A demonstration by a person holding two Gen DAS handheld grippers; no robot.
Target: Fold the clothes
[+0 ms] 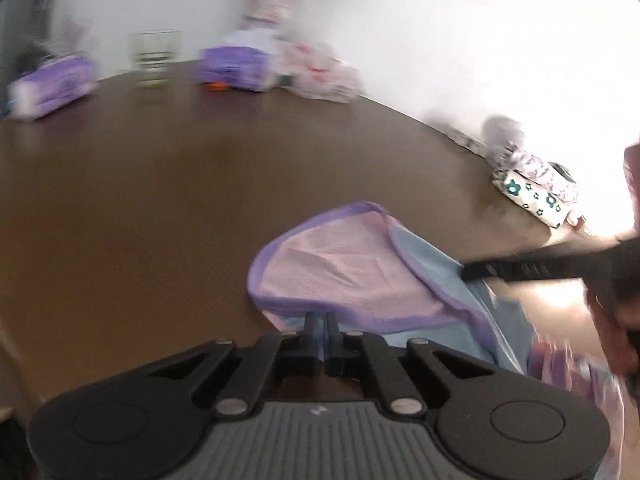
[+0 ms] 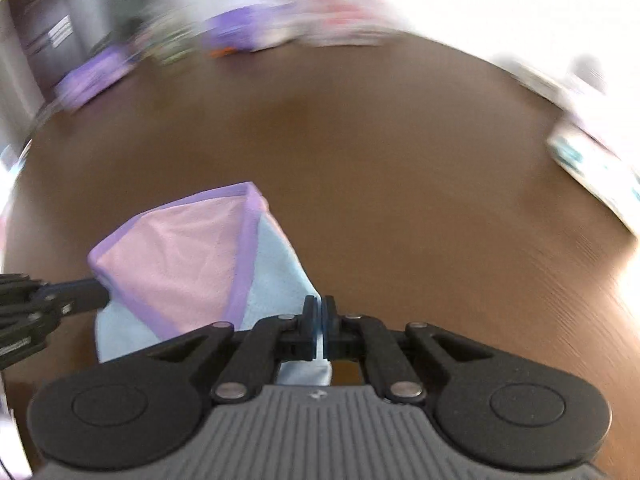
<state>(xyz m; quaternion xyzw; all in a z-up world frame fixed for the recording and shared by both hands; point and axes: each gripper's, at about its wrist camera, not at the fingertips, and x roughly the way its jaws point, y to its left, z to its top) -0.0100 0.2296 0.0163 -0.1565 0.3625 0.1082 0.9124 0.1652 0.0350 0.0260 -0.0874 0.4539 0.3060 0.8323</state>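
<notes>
A small cloth point(image 1: 344, 268), pink on one side, light blue on the other, with a purple hem, is held up over the brown table point(image 1: 160, 200). My left gripper point(image 1: 320, 320) is shut on its near edge. My right gripper point(image 2: 319, 312) is shut on the blue edge of the same cloth point(image 2: 188, 264). The right gripper's fingers point(image 1: 520, 268) reach in from the right in the left wrist view. The left gripper's fingers point(image 2: 76, 294) reach in from the left in the right wrist view. Both views are blurred.
Along the table's far edge stand purple tissue packs point(image 1: 52, 84), a glass point(image 1: 154, 58), a vase with flowers point(image 1: 268, 0) and pink wrapped packs point(image 1: 320, 74). A flowered box point(image 1: 536, 196) lies at the right edge. A patterned garment point(image 1: 580, 380) hangs at lower right.
</notes>
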